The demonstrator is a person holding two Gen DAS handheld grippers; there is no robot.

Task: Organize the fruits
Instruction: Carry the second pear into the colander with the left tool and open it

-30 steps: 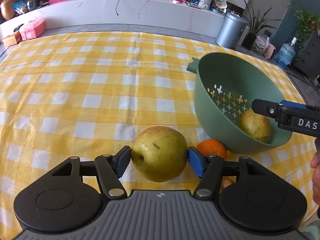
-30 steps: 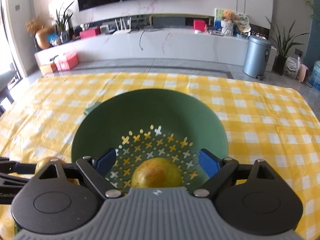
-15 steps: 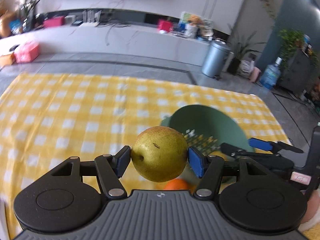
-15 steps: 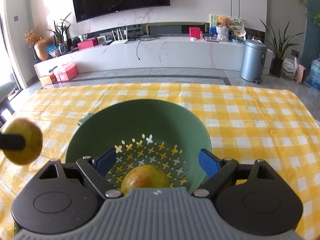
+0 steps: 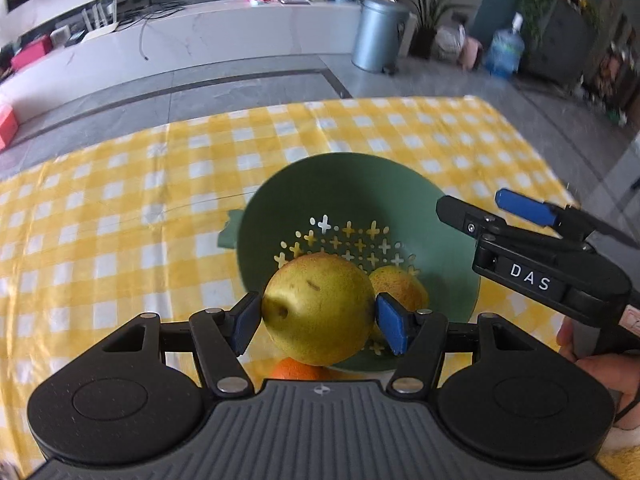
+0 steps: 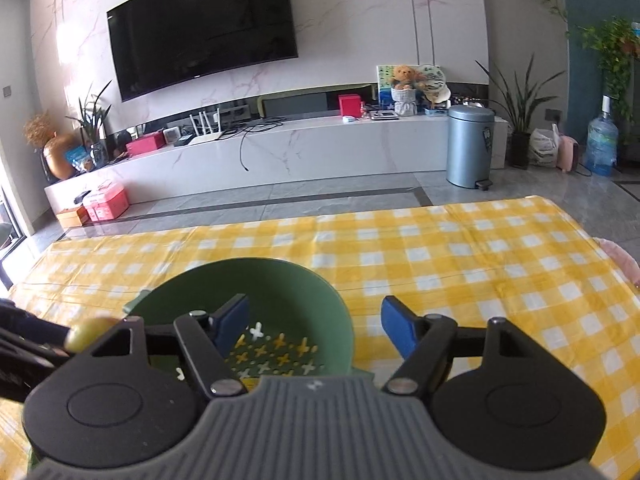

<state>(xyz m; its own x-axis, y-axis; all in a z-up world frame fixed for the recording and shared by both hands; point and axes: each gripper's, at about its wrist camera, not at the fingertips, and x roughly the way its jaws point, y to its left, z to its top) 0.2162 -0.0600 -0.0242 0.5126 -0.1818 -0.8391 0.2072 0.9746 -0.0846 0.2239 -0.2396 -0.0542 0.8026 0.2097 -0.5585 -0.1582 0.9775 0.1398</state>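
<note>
Left gripper (image 5: 318, 322) clamps round yellow-green pear (image 5: 319, 307) between blue pads, calyx dimple facing left pad, long axis roughly across jaws; pear raised over near rim of green perforated plastic colander (image 5: 452, 248). Small orange citrus (image 5: 294, 369) on cloth just below. Second speckled pear (image 5: 400, 282) lies inside colander. Right gripper (image 6: 314, 325) empty, jaws closing, at colander's right rim. Yellow-white checked tablecloth (image 5: 120, 208) bare left and beyond; far edge meets grey floor.

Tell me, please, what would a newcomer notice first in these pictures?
A yellow-green pear pinched in the left gripper, above the green colander on the yellow checked cloth. A second pear lies inside. The right gripper, nothing between its jaws, is closing beside the colander.
</note>
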